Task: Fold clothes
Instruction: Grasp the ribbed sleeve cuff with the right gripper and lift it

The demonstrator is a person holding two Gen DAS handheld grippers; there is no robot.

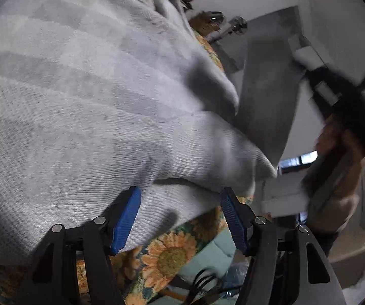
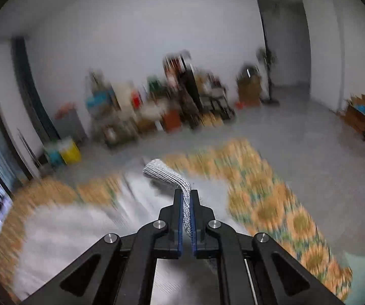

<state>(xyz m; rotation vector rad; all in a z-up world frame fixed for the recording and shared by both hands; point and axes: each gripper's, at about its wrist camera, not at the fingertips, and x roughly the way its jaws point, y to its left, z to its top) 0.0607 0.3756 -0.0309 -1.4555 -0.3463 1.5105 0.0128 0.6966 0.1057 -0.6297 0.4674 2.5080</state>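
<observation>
Grey knit garment (image 1: 85, 96) lies spread over the sunflower-print cover (image 1: 172, 254); the right gripper (image 2: 187, 203) pinches its ribbed edge, while the left gripper (image 1: 179, 218) stands wide over a fold.

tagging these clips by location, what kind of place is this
Probably a sparsely furnished room in a home, used for storage: bare white walls, boxes and clutter along the far wall, a standing fan, a sunflower-print cover under the laundry.

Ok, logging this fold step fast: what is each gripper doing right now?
Left gripper: open, fingers either side of the grey knit garment, not pressing it.
Right gripper: shut on an edge of the grey knit garment.
</observation>
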